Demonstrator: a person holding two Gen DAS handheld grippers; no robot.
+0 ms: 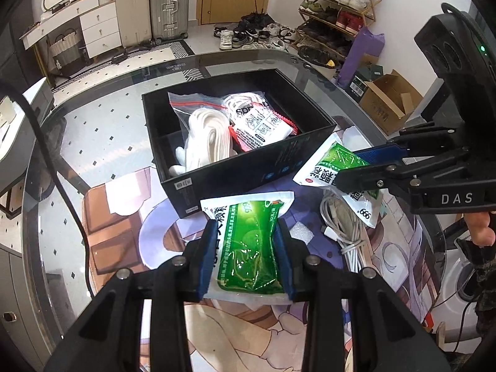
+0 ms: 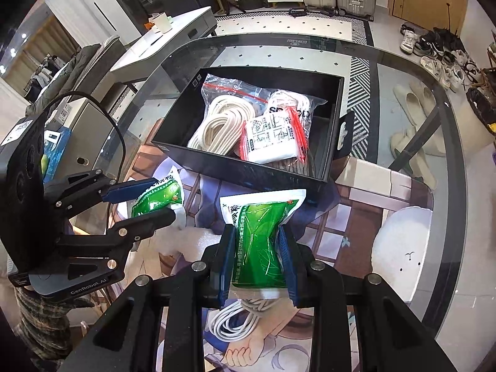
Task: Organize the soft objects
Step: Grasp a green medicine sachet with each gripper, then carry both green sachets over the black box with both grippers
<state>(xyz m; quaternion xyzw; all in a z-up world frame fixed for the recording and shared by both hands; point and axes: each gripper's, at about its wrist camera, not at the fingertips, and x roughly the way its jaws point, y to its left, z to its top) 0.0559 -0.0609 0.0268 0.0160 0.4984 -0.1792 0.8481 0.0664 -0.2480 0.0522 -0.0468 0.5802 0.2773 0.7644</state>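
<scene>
My left gripper (image 1: pixel 246 232) is shut on a green-and-white soft pouch (image 1: pixel 248 241), held just in front of the black box (image 1: pixel 217 183). My right gripper (image 2: pixel 254 235) is shut on a second green-and-white pouch (image 2: pixel 260 238), also held near the box's (image 2: pixel 248 167) front wall. Each gripper shows in the other's view: the right one (image 1: pixel 362 167) with its pouch (image 1: pixel 334 162), the left one (image 2: pixel 161 198) with its pouch (image 2: pixel 158 200). The box holds a zip bag of white cord (image 1: pixel 201 136) (image 2: pixel 223 121) and a white printed packet (image 1: pixel 260 127) (image 2: pixel 269 139).
A coiled white cable (image 1: pixel 347 232) (image 2: pixel 238 319) and a white foam piece (image 1: pixel 302 231) lie on the printed mat (image 1: pixel 124 217) over the glass table (image 1: pixel 93 124). A cardboard box (image 1: pixel 387 99), shoe rack and suitcases stand on the floor beyond.
</scene>
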